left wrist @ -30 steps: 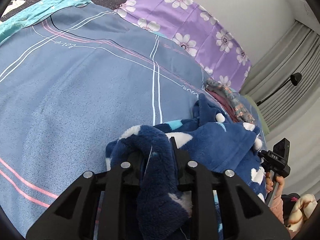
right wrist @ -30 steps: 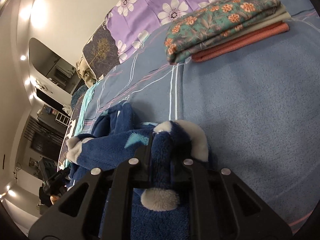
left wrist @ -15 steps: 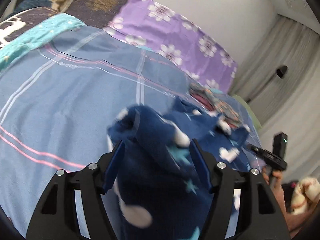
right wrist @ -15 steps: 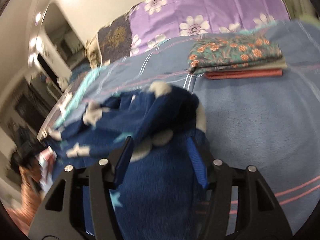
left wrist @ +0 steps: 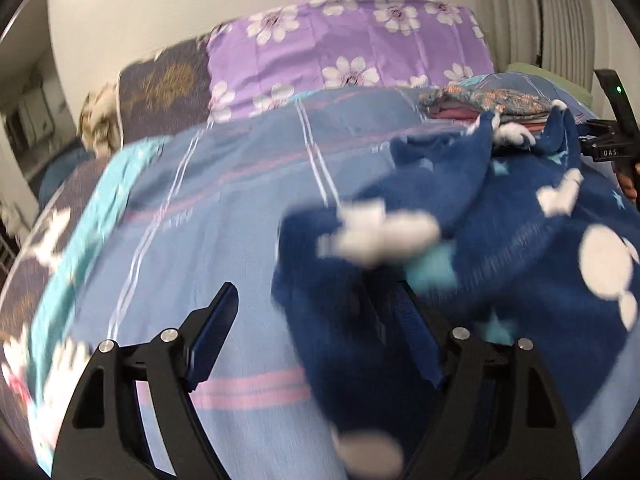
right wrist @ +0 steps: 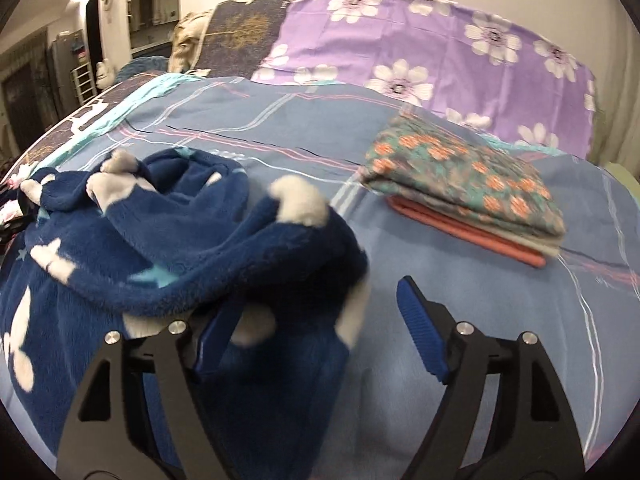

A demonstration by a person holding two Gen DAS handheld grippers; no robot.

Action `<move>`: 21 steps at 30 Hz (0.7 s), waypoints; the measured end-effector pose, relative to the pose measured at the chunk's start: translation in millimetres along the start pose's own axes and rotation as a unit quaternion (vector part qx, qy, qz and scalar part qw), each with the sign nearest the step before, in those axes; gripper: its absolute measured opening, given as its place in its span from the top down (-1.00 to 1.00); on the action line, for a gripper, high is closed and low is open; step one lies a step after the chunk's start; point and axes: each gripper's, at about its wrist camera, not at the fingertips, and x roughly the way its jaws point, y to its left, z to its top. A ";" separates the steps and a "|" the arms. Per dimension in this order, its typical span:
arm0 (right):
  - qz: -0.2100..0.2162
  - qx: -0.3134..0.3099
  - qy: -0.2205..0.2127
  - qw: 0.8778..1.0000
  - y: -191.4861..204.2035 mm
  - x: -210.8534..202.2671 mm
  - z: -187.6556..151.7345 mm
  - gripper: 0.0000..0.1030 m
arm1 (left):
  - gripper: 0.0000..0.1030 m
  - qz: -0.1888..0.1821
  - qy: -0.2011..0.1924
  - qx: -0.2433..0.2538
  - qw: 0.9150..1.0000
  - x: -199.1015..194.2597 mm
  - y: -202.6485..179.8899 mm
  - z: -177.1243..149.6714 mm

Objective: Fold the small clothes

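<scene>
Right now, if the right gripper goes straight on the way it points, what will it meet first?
Probably the blue bedsheet: the right gripper is open, the navy fleece garment overlapping its left finger. Depth is unclear.

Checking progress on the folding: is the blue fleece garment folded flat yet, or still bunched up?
Still bunched: the blue fleece garment lies in rumpled humps on the bedspread, unlike the flat folded stack beside it.

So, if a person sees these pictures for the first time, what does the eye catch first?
First, the fluffy dark blue garment with white spots, lying crumpled on the blue bedspread, near the open right gripper. Then the neat stack of folded clothes further back, and the purple flowered pillow at the head of the bed.
</scene>
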 end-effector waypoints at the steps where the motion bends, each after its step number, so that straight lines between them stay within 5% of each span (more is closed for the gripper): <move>1: 0.012 0.019 -0.006 1.000 -3.7 2.0 5.4 -0.45 | -0.54 -0.004 -0.012 0.005 1.000 6.5 0.1 13.3; 2: 0.023 0.046 -0.011 0.999 -8.8 3.1 10.0 -0.11 | -0.38 -0.017 -0.022 -0.001 1.000 11.3 4.0 23.0; 3: 0.028 0.088 -0.011 0.996 -19.1 6.5 14.4 0.30 | 0.14 -0.034 -0.025 -0.015 0.999 16.3 8.3 31.4; 5: 0.039 0.148 -0.007 0.988 -36.1 13.1 18.3 0.67 | 0.60 -0.050 -0.008 -0.064 0.997 36.1 24.6 46.5; 6: 0.050 0.179 -0.004 0.983 -44.8 16.9 17.8 0.71 | 0.63 -0.049 0.007 -0.106 0.993 50.0 38.4 51.9; 10: 0.072 0.246 0.012 0.967 -65.9 29.6 5.9 0.72 | 0.56 -0.104 0.041 -0.252 0.961 86.4 86.0 49.4; 13: 0.074 0.254 0.019 0.964 -68.5 31.3 2.5 0.71 | -0.09 -0.137 0.044 -0.305 0.942 87.2 100.5 41.1; 21: 0.091 0.251 0.022 0.963 -65.2 32.8 3.6 0.11 | -0.45 -0.175 0.006 -0.275 0.945 51.4 99.1 48.3</move>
